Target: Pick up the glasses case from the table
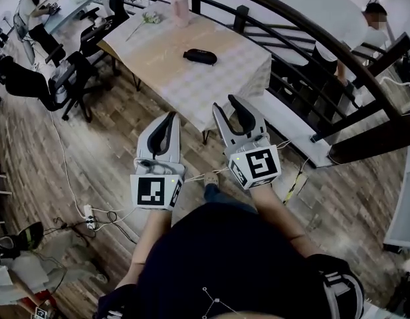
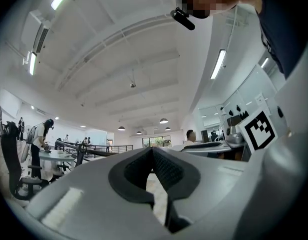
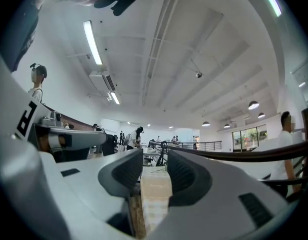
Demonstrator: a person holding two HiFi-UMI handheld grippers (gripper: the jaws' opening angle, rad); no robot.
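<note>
While glasses case [image 1: 200, 56] lies untouched on far table [image 1: 191, 88], pickup not yet begun. Both grippers on near side, over floor [image 1: 111, 158], well apart from case. Left gripper [image 1: 170, 117] jaws together, empty; right gripper [image 1: 226, 104] jaws narrowly apart, nothing between. Remaining: approach, grasp, lift.

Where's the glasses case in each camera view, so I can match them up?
Head view: the glasses case lies upper centre, on the checked table.
Left gripper view: not in it; only a strip of the table shows.
Right gripper view: not in it; the table shows bottom centre.
Shared landmark: the table.
</note>
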